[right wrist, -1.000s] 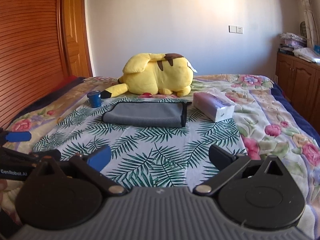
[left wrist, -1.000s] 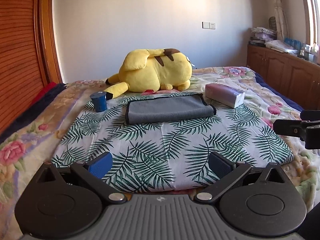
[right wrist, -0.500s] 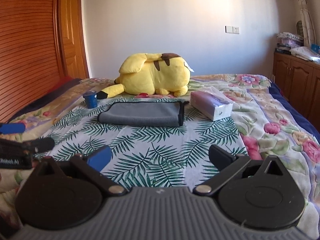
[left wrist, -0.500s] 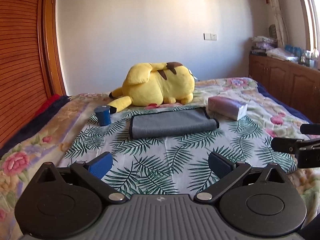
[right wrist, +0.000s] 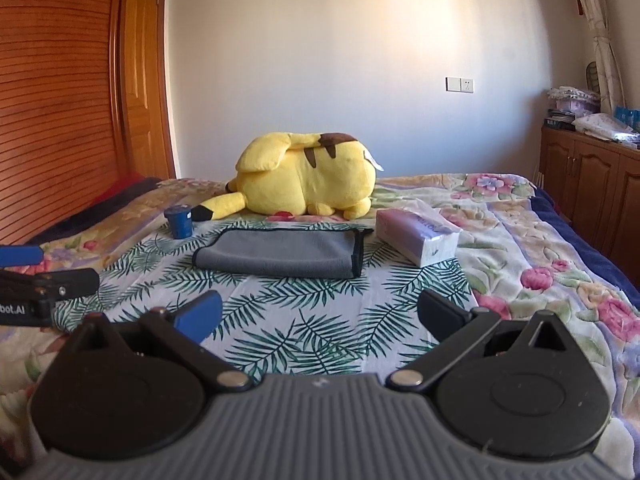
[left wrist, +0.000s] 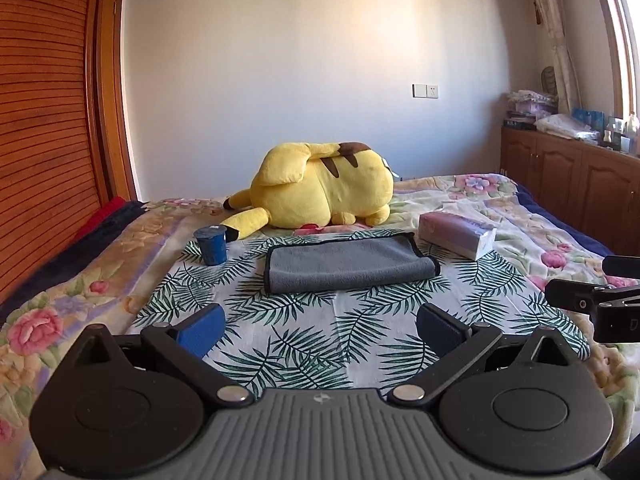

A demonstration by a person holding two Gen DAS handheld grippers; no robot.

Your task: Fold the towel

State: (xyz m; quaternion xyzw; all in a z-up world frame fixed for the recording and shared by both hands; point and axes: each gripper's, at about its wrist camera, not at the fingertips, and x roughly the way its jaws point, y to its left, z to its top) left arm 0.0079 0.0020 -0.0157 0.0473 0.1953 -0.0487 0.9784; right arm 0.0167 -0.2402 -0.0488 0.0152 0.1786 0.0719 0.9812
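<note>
- Bedroom surroundings are seen in both wrist views: a bed (left wrist: 532, 216) covered by a floral blanket, with a palm-leaf cloth (left wrist: 320, 320) spread over its near part, a pale wall behind and a slatted wooden door (left wrist: 44, 152) on the left.
- A grey towel (left wrist: 348, 266) with dark edging is laid flat on the palm-leaf cloth, folded into a long rectangle, its folded edge turned toward the cameras.
- Nothing is touching the towel; both grippers are held well short of it.
- A small blue cup (left wrist: 211, 245) is stood upright on the cloth to the left of the towel, apart from it.
- A tissue pack (left wrist: 456, 234) is lain to the right of the towel, near its far right corner.
- A yellow plush toy (left wrist: 320, 190) is lain on its side behind the towel, its tail stretched toward the cup.
- The left hand-held gripper (left wrist: 320, 328) is held wide open above the near end of the cloth, with nothing between its blue-padded fingers.
- The right hand-held gripper (right wrist: 320, 314) is likewise spread wide and is gripping nothing.
- Wooden cabinets (left wrist: 568, 184) with stacked items on top are seen along the right wall.
</note>
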